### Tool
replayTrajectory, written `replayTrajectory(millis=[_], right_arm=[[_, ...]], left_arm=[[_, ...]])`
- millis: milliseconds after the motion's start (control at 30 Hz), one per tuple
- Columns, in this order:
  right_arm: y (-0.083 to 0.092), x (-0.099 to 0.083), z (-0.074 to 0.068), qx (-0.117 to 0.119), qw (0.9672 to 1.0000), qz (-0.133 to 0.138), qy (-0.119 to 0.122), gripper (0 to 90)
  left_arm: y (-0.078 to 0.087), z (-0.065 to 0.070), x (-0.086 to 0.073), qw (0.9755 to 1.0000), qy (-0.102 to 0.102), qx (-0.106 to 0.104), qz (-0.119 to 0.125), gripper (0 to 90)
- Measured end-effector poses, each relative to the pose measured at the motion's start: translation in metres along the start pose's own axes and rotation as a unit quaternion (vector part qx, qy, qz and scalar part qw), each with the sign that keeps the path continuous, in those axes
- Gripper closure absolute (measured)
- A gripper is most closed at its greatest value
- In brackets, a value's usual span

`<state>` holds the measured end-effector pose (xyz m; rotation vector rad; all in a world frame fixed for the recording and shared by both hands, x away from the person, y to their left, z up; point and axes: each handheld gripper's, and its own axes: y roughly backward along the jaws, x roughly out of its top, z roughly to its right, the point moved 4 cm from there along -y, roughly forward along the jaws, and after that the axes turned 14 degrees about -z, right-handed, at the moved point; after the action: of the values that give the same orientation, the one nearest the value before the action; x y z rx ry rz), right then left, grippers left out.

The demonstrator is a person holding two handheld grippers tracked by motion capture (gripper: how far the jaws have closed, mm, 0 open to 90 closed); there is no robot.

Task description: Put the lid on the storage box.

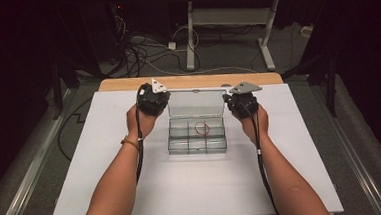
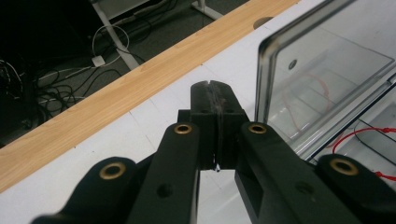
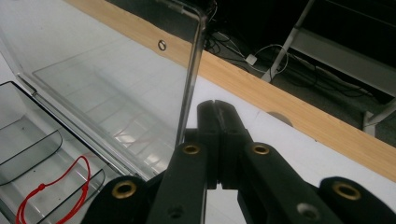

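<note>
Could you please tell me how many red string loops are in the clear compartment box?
1. The red string loop lies in a rear compartment, right of middle, of the clear box, whose lid stands open. No others visible.

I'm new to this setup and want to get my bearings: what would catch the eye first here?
A clear plastic compartment box stands at the middle of the white table, its lid raised upright. A red cord loop lies in one of its rear compartments. The left gripper and right gripper, both shut and empty, flank the lid's two side edges.
</note>
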<state>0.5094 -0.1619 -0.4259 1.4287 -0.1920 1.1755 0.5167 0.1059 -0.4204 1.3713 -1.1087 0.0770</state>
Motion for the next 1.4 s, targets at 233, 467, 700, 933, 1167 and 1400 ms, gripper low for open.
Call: replayTrajectory(millis=[233,467,700,933,1167,1400], right_arm=[[0.003,-0.001,-0.002,-0.011,0.9999,0.000,0.004,90.0],[0.006,-0.001,-0.005,-0.017,0.9999,-0.002,0.004,90.0],[0.010,0.001,-0.007,-0.026,0.9996,-0.002,0.009,90.0],[0.014,0.003,-0.010,-0.027,0.9996,0.001,0.009,90.0],[0.015,0.003,-0.012,-0.037,0.9993,-0.005,0.003,90.0],[0.014,0.006,-0.015,-0.044,0.9990,-0.009,-0.005,90.0]], left_arm=[[0.002,0.002,0.000,0.9999,-0.009,0.009,0.000,87.0],[0.004,0.003,-0.001,0.9998,-0.013,0.012,0.000,86.9],[0.006,0.006,-0.001,0.9998,-0.012,0.014,-0.003,86.9],[0.008,0.008,-0.003,0.9997,-0.016,0.017,-0.007,86.9],[0.010,0.010,-0.004,0.9994,-0.022,0.023,-0.010,87.0],[0.014,0.008,-0.007,0.9992,-0.027,0.027,-0.009,87.1]])
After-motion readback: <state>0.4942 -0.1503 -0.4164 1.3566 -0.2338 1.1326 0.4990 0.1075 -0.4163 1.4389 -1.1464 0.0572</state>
